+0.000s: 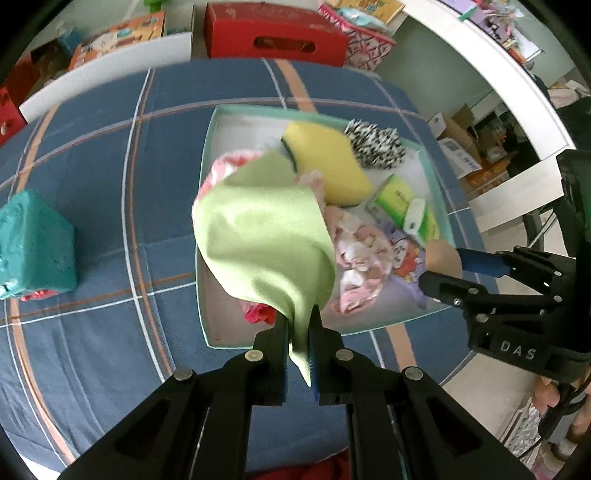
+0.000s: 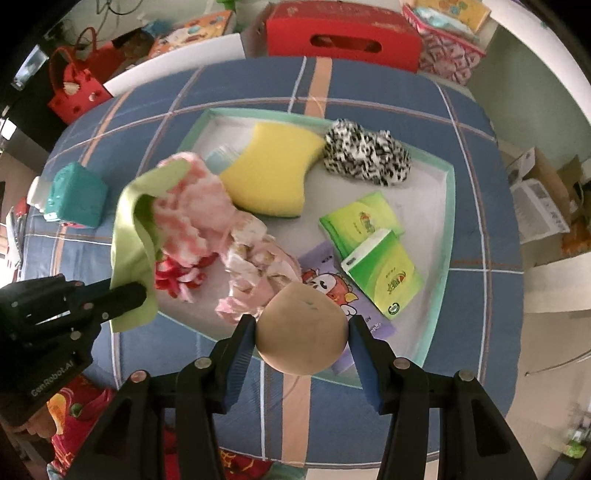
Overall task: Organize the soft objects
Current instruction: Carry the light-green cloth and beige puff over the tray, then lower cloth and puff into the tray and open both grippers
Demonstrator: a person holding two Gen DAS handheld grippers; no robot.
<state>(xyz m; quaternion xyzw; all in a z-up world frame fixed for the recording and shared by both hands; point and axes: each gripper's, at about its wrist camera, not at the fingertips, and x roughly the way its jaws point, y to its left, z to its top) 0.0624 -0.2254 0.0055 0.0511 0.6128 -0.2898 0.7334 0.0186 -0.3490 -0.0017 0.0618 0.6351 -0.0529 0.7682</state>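
My left gripper is shut on a light green cloth, which hangs over the near left part of a shallow teal-rimmed box. My right gripper is shut on a tan foam ball, held above the box's near edge. In the box lie a yellow sponge, a black-and-white fluffy piece, pink fluffy cloths, two green tissue packs and a purple cartoon pack. The left gripper with the green cloth shows at the left of the right wrist view.
The box rests on a blue plaid bedspread. A teal soft cube sits on the bed to the left. A red carton, a white rail and stacked boxes stand beyond the bed's far edge. Cardboard boxes lie on the floor at right.
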